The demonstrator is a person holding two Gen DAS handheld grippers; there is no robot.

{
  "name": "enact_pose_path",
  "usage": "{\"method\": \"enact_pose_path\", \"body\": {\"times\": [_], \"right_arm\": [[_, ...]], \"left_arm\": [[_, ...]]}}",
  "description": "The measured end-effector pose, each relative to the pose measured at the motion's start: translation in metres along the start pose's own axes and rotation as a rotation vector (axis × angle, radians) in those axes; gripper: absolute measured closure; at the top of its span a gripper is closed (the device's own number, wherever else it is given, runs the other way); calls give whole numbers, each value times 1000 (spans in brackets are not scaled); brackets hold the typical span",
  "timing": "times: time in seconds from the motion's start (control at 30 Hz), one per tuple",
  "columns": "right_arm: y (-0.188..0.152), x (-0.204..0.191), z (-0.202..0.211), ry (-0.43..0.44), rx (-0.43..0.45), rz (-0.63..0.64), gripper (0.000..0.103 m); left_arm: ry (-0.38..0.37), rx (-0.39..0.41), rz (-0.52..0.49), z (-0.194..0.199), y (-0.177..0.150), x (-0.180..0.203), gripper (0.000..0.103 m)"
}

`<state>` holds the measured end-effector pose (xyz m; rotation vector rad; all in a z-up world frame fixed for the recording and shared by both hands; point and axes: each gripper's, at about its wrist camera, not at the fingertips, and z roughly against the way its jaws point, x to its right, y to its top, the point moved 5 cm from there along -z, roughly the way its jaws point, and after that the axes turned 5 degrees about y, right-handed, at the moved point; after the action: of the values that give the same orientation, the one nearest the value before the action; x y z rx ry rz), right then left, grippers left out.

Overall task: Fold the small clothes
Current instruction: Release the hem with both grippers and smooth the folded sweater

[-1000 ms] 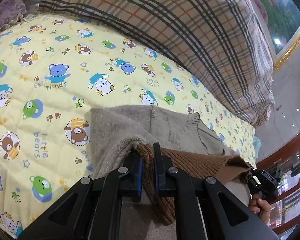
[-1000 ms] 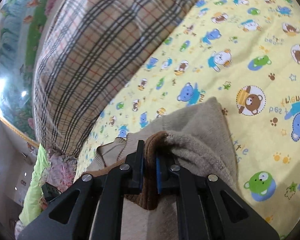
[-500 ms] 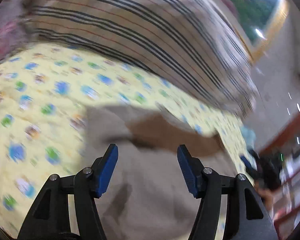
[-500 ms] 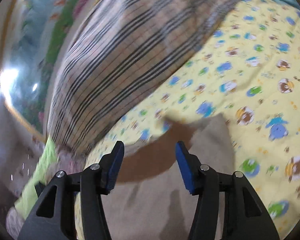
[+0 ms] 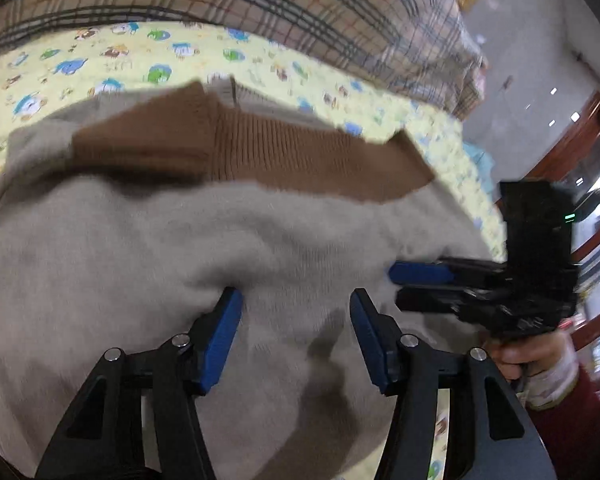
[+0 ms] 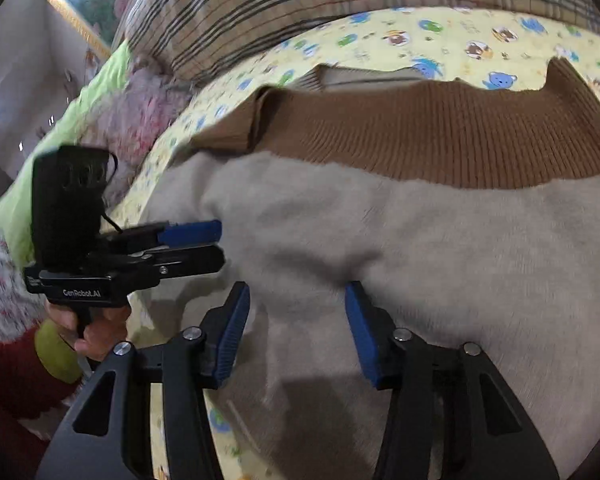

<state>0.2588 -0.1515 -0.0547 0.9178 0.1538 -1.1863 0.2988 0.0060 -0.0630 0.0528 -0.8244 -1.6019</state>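
Yellow bedsheet, sweater lengthwise, hem farthest.

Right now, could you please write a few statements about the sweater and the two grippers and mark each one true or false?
1. The sweater lies on a yellow cartoon-print sheet. True.
2. The left gripper clamps the brown hem. False: nothing is pinched; its jaws are closing over beige knit.
3. A plaid pillow lies beyond the sweater. True.
4. The right gripper holds a sock. False: it holds nothing.
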Motion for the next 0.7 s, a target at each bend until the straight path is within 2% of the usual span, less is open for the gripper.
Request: {"method": "enact_pose_path", "body": {"times": [0.07, 0.1, 0.13, 0.2, 0.23, 0.27, 0.33, 0.43, 0.5, 0.57, 0.7], "right_arm": [[14, 14, 6, 8, 40, -45, 62], [20, 22, 11, 7, 69, -78, 62], [27, 33, 17, -14, 100, -119, 62], [37, 60, 29, -137, 144, -173, 61], [42, 76, 36, -210, 171, -197, 60], [44, 86, 41, -239, 192, -224, 61], [47, 112, 64, -221, 301, -322, 62], [44, 129, 99, -285, 445, -393, 62], [37, 134, 112, -320, 505, -429, 60], [30, 136, 124, -292, 545, -463, 60], [17, 118, 137, -284, 560, -437, 60]], "left_arm": [[-25, 17, 25, 5, 14, -10, 48], [-3, 32, 32, 7, 23, -18, 47], [56, 42, 34, 7, 31, -27, 47], [139, 50, 59, 4, 45, -49, 48], [139, 56, 86, 4, 51, -60, 51], [154, 67, 110, 5, 56, -69, 55], [158, 100, 174, 11, 70, -88, 59], [185, 163, 258, 23, 85, -107, 59], [173, 197, 311, 29, 86, -114, 59], [177, 207, 321, 35, 82, -113, 59], [218, 217, 289, 55, 57, -96, 46]]}}
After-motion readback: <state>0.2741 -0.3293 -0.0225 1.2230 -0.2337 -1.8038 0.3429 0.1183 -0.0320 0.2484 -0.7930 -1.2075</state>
